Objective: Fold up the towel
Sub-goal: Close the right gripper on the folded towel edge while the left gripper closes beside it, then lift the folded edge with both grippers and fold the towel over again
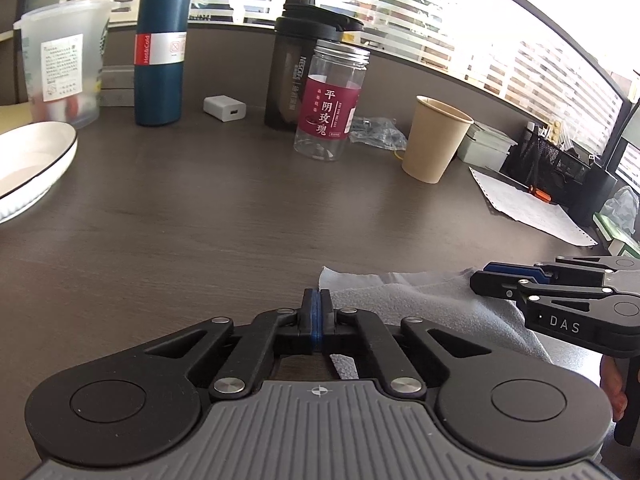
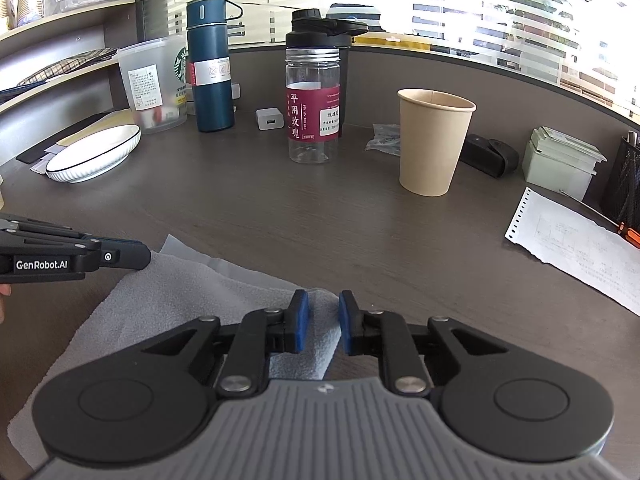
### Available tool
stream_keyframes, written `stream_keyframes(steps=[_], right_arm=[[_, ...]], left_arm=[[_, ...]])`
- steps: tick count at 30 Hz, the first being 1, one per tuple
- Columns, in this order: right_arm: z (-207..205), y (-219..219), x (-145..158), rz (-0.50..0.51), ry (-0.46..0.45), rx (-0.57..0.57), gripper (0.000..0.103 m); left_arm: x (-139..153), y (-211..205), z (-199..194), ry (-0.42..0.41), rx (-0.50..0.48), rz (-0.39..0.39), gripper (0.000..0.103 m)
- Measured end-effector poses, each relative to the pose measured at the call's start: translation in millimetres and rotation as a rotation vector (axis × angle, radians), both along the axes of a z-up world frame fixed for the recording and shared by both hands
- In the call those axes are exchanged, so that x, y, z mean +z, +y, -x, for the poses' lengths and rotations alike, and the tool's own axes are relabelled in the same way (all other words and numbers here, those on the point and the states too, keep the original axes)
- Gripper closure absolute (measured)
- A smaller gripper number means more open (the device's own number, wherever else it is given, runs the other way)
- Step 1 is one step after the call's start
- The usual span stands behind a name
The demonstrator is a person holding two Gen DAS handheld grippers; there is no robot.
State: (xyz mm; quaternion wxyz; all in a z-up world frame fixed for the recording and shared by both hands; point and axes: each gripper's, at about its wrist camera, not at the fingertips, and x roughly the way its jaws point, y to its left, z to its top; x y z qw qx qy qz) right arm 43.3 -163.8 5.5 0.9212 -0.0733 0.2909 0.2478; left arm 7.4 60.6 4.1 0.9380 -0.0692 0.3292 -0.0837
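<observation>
A grey towel (image 1: 420, 304) (image 2: 180, 300) lies flat on the dark wooden desk (image 1: 200, 220). My left gripper (image 1: 317, 300) is at the towel's far left corner, its blue pads pressed together with the hem running in at their tips. From the right wrist view the left gripper (image 2: 146, 256) rests on that same corner. My right gripper (image 2: 323, 306) stands over the far right corner. Its pads are apart and towel shows in the gap between them without being squeezed. In the left wrist view, the right gripper (image 1: 478, 280) reaches in from the right over the cloth.
Beyond the towel stand a brown paper cup (image 2: 434, 144), a clear jar with a red label (image 2: 312, 116), a black shaker and a blue flask (image 2: 210, 68). A white dish (image 2: 94, 152) sits far left, a printed sheet (image 2: 576, 248) at the right.
</observation>
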Motion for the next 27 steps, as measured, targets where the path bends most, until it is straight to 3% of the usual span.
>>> stream_keyframes(steps=[10,16,18,21,25,27], right_arm=[[3,-4,5,-0.03,-0.017,-0.003,0.092],[2,-4,4,-0.031,-0.007,0.0,0.092],[2,-4,4,-0.03,-0.004,0.001,0.092],[2,-4,4,-0.03,-0.002,0.004,0.092],[1,-4,3,-0.027,0.001,0.007,0.092],[1,-4,3,-0.026,0.003,0.007,0.092]], left_arm=[[18,7,10,-0.069,0.001,0.025,0.103],[5,6,-2,-0.001,0.013,0.013,0.091],[3,5,-3,0.001,0.015,0.017,0.077],[2,3,-4,0.0,0.013,0.02,0.074],[0,-3,-4,-0.002,-0.004,0.004,0.074],[-1,-5,-4,-0.002,-0.008,-0.007,0.081]])
